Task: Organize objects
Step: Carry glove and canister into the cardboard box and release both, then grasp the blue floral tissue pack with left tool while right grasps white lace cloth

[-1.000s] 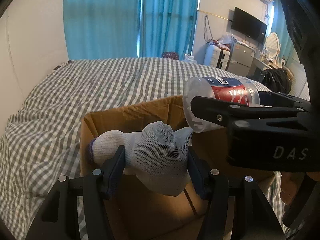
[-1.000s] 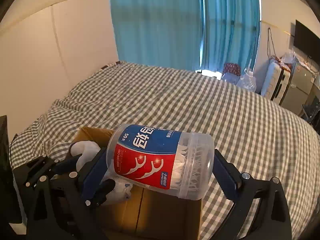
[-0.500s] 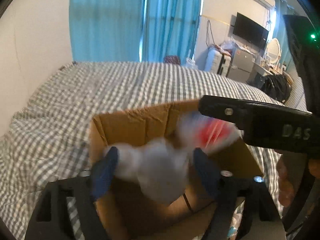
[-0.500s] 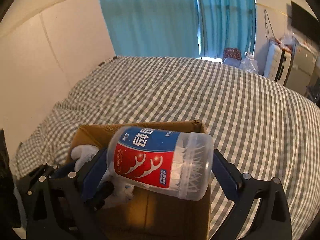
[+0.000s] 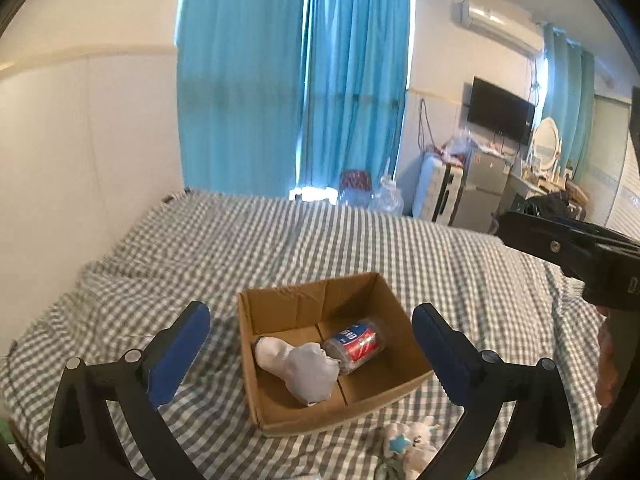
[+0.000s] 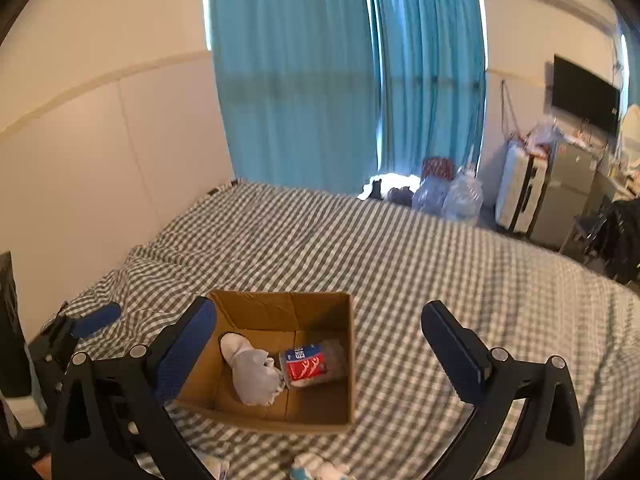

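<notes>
- Open brown corrugated cardboard box (image 5: 276, 420), flaps folded flat inside, seen resting on a grey-and-white checked bedspread (image 5: 320, 240).
- Soft, rumpled white-and-grey knitted sock (image 5: 300, 364) lay inside the box, touching a clear plastic cylindrical jar with a red-and-blue label (image 5: 356, 344) tipped on its side next to it.
- Left gripper (image 5: 310, 350), black frame with blue textured pads, spread wide above the box after just opening; nothing between the pads.
- Right gripper (image 6: 320, 346), same build, likewise just opened to full spread and empty, box visible below through the gap.
- Small white plush toy with a blue star (image 5: 408, 440) lay on the bedspread just in front of the box.
- Smooth turquoise curtains (image 5: 296, 80) hung behind the bed.
</notes>
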Demonstrator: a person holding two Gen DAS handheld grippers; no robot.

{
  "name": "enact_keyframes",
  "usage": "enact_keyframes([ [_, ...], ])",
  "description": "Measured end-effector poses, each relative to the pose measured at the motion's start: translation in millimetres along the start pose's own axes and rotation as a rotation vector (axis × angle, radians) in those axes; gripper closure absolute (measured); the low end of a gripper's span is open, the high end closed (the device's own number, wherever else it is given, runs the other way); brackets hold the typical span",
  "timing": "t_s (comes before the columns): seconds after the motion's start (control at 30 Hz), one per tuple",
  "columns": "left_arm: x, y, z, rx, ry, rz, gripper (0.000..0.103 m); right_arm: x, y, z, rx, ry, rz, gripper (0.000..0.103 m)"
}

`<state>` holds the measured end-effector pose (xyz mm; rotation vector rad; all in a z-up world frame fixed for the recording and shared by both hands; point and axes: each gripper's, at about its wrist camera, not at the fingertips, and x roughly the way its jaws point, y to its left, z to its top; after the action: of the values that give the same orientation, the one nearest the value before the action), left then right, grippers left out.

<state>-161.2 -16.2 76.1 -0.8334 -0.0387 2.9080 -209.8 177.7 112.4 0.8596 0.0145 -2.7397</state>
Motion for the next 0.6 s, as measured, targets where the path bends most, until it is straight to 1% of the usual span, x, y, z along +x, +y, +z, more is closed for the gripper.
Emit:
enact_keyframes([
  [0.07,-22,-1,0,0.000,-0.022,0.010,0.000,-25,3,1,-0.013,-0.024,-0.008,0.000],
  [0.17,-44,-1,-3,-0.006,-0.037,0.016,0.000,-68,7,-3,-0.041,-0.067,-0.023,0.000],
  [0.3,-67,-1,-12,-0.004,-0.045,0.027,0.000,-105,13,-13,-0.075,-0.090,-0.028,0.000],
  [0.47,-86,-3,-31,-0.008,-0.032,0.037,0.000,-134,18,-33,-0.117,-0.098,-0.043,0.000],
  [0.5,-86,-4,-37,-0.007,-0.025,0.040,0.000,-139,18,-38,-0.121,-0.102,-0.055,0.000],
  [0.6,-85,-6,-54,0.006,-0.003,0.059,0.000,-147,17,-54,-0.131,-0.096,-0.055,0.000],
])
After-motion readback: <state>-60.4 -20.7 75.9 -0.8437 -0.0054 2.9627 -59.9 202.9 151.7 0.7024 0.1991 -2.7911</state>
